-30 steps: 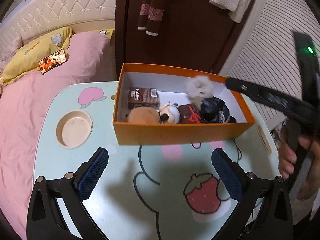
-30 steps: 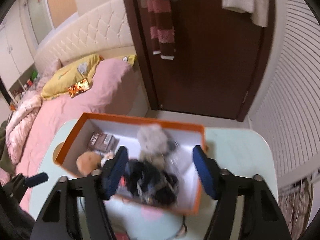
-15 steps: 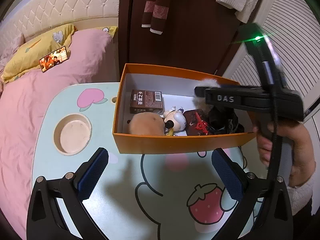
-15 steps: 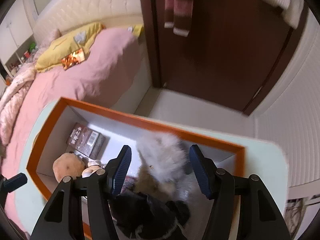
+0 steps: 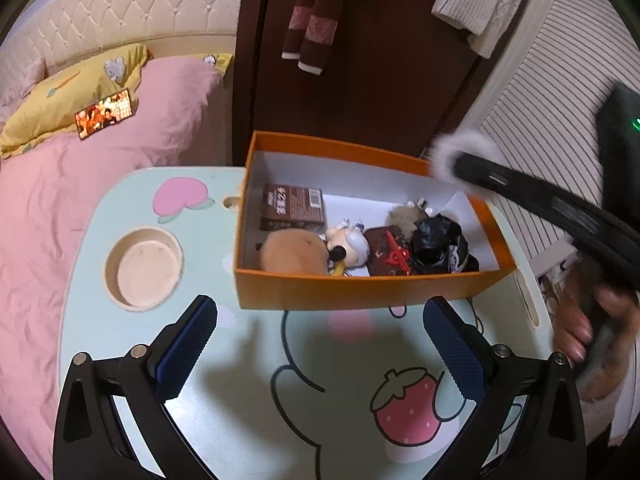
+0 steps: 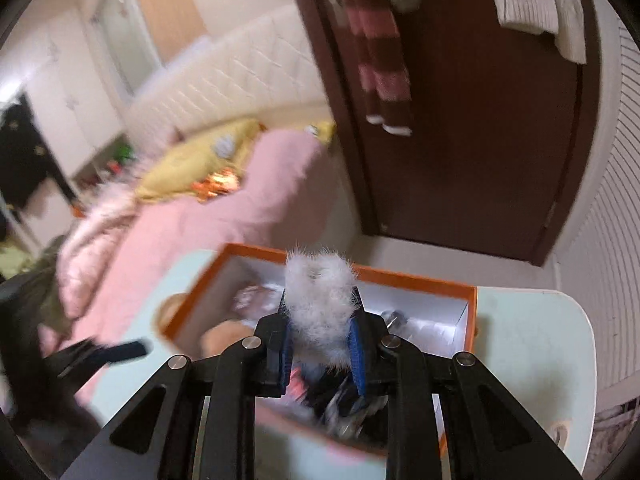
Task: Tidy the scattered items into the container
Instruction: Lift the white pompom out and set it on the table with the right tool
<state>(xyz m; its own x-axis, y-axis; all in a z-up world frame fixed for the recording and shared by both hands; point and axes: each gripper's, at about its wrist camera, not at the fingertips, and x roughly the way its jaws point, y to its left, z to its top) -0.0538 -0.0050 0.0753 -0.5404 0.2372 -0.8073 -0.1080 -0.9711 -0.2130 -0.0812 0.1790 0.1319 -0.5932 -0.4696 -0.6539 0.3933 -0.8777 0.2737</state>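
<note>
An orange box [image 5: 360, 290] with a white inside is set open-topped on the pale green table. Along its near wall a tan plush [image 5: 294, 254], a small white figure [image 5: 350, 240], a dark red packet [image 5: 390, 250] and a crumpled black bag [image 5: 440, 246] are packed side by side. A brown carton [image 5: 294, 208] is laid flat behind them, toward the left wall. A brownish fluffy piece [image 5: 404, 216] is tucked behind the packet. A pale grey fur pom-pom [image 6: 320, 304] is held pinched above the box's far right part; it is probably clear of the contents, though blur hides its lower end.
</note>
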